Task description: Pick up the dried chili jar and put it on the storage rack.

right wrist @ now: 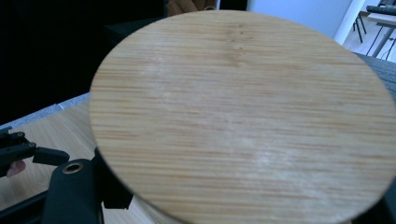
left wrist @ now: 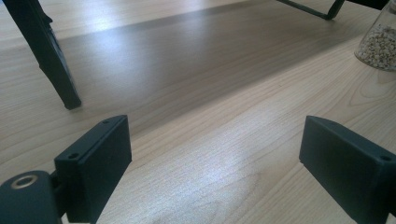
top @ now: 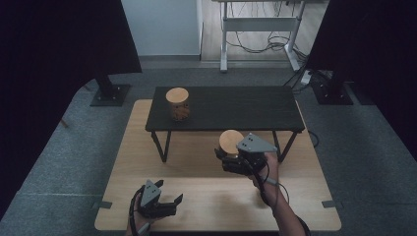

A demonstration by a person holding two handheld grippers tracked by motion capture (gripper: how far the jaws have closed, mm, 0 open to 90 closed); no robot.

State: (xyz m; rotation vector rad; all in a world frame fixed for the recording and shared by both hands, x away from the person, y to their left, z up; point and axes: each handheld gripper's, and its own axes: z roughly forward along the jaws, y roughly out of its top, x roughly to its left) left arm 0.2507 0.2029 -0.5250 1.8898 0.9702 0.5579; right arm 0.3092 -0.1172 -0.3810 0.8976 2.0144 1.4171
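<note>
While the left gripper is held with jaws apart above the wooden table, nothing is gripped. A wooden-lidded jar is clamped by the right gripper.

light wood table on grey carpet floor. low black bench stands on it, legs on the wood. jar with wooden lid sits on bench top, left side.

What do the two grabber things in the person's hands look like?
Both are black. Each has two chunky, flat-faced jaws and a grey three-cornered plate on top with small holes in it. A black cable trails from the left gripper and from the right gripper. The left gripper's jaws have screw holes. Both forearms are bare, without sleeves.
</note>
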